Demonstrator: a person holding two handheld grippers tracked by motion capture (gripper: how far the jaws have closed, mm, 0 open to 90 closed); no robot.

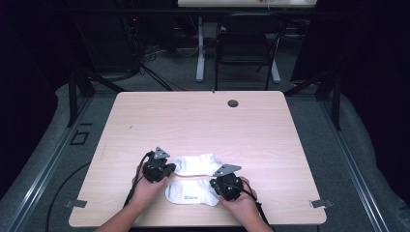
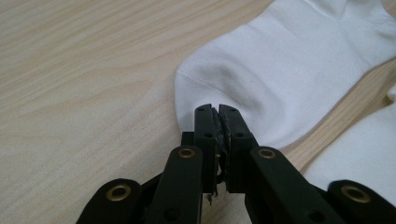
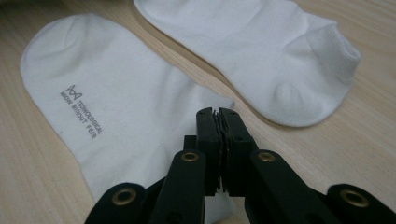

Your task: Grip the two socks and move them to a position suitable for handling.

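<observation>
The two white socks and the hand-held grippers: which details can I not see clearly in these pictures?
- Left hand-held gripper: jaws together at the far sock; the jaws hide whether cloth is pinched.
- Right hand-held gripper: the same doubt at the near sock.
- High view: the near sock's print is too small to read.
- Left gripper view: the frame's edges cut off both socks.

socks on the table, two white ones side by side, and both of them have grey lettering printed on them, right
Not quite. Only the near sock carries grey lettering; the far sock is plain white, as the right gripper view shows. The rest holds: two white socks lie side by side on the table.
</observation>
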